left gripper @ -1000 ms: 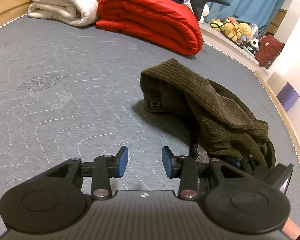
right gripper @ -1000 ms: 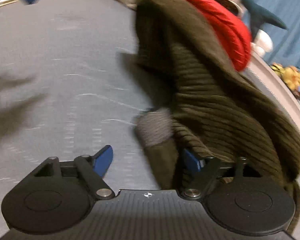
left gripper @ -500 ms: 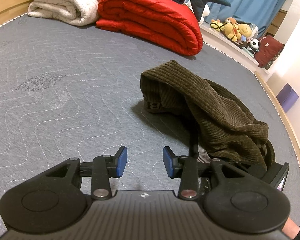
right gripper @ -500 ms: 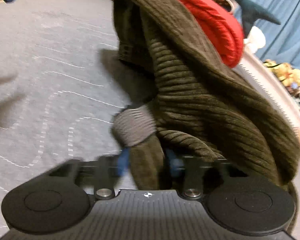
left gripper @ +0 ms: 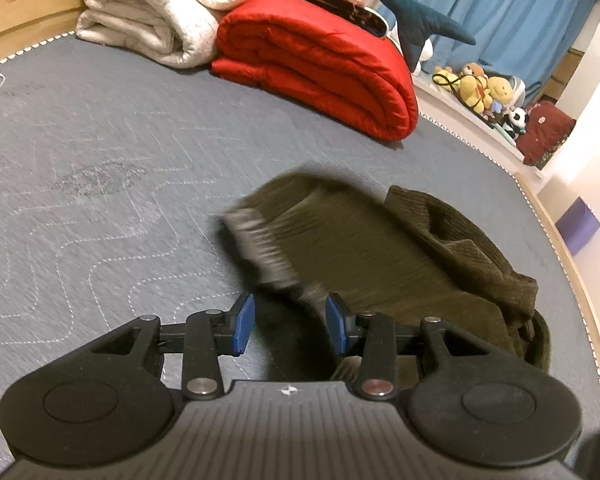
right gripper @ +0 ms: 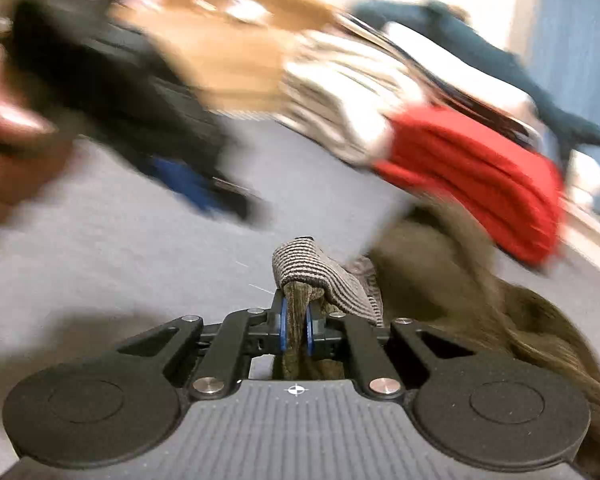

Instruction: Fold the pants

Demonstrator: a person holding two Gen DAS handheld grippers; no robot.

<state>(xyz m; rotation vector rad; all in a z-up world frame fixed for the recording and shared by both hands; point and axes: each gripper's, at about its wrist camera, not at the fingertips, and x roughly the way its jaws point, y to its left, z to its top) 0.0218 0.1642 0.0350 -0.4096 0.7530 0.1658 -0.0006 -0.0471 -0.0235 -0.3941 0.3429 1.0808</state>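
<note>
Dark olive corduroy pants [left gripper: 384, 248] lie crumpled on the grey quilted mattress [left gripper: 100, 160], their near part blurred with motion and showing a grey inner band [left gripper: 256, 236]. My left gripper [left gripper: 290, 324] is open and empty, just in front of the pants' near edge. My right gripper [right gripper: 295, 328] is shut on a fold of the pants [right gripper: 460, 280] beside their grey striped band [right gripper: 312, 272], and the cloth trails off to the right. The left gripper also shows, blurred, at the upper left of the right wrist view [right gripper: 188, 184].
A folded red quilt [left gripper: 320, 64] and a folded white blanket [left gripper: 156, 20] lie at the far end of the mattress. A blue plush shark [left gripper: 416, 28] and several stuffed toys [left gripper: 484, 88] sit behind them. The mattress edge [left gripper: 560, 240] runs along the right.
My right gripper shut on the pants and swung them fast toward the left. The pants heap has shifted and spread. My left gripper stayed open, and is now closer to the cloth.
</note>
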